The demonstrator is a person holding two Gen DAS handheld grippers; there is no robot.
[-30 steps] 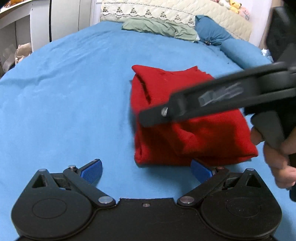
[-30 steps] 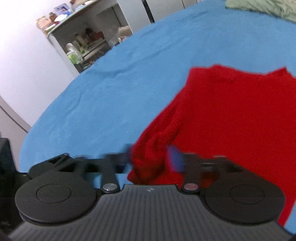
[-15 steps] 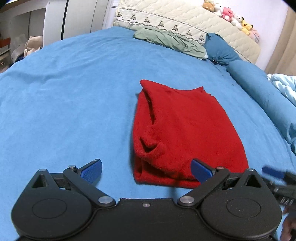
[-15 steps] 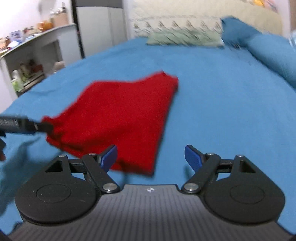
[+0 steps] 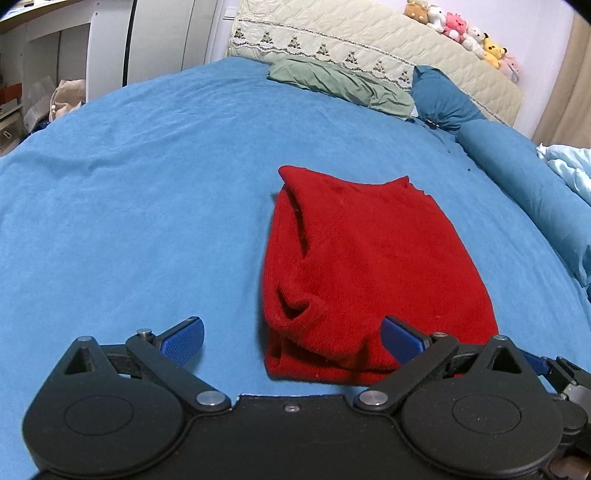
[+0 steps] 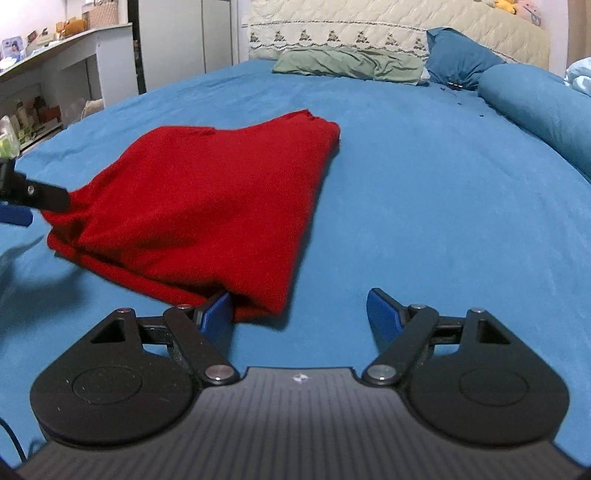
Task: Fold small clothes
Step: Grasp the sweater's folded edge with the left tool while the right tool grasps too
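Change: One second ago the right gripper (image 6: 299,310) reached across the red cloth (image 5: 369,273) and had a bunch of it between its fingers. Now it has let go and pulled back to the near side of the bed (image 5: 129,206). The cloth lies folded in about the same spot as half a second ago.

Red cloth: It is a small folded bundle, flat on the blue bed sheet. The left side shows a rolled edge with a dark gap near the front corner.

Left gripper (image 5: 291,338): Its blue fingers are spread wide and hold nothing. The near left corner of the cloth sits between them. The right finger shows in front of the near edge of the cloth; I cannot tell if it touches. The left finger is over bare sheet.

Right gripper: Its fingers are also spread wide and hold nothing. The left finger is just at the near right corner of the cloth. The right finger is over bare sheet, well apart from the cloth.

Things that hold stuff: The white shelf (image 6: 44,99) by the wall has small bottles and boxes in it, too small to tell more.

Far end of bed: A green pillow (image 5: 340,86), a blue pillow (image 5: 443,98) and soft toys (image 5: 461,31) on top of the headboard.
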